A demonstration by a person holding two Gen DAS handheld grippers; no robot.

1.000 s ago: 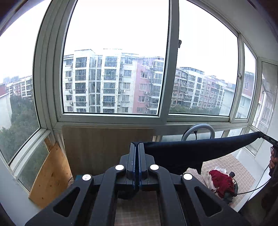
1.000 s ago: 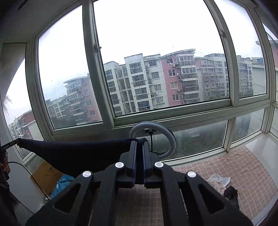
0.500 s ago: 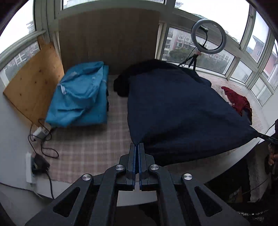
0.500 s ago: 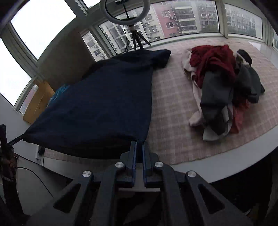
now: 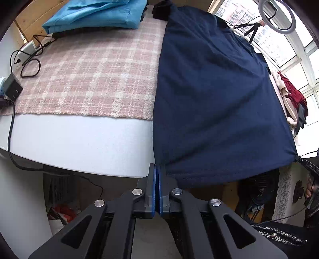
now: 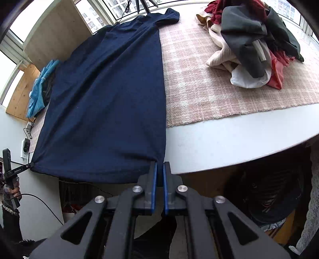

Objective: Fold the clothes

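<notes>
Home sunroom: laundry pile (image 6: 253,39), plaid rug (image 5: 85,75), bay windows (image 5: 287,49).

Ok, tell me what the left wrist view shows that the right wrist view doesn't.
Only the left wrist view shows the ring light and the black cable looping on the rug's left edge. Only the right wrist view shows the whole clothes pile, spread wide on the plaid rug. Both show the navy shirt stretched flat, the folded blue garment, and each gripper, left gripper and right gripper, pinching a hem corner.
</notes>
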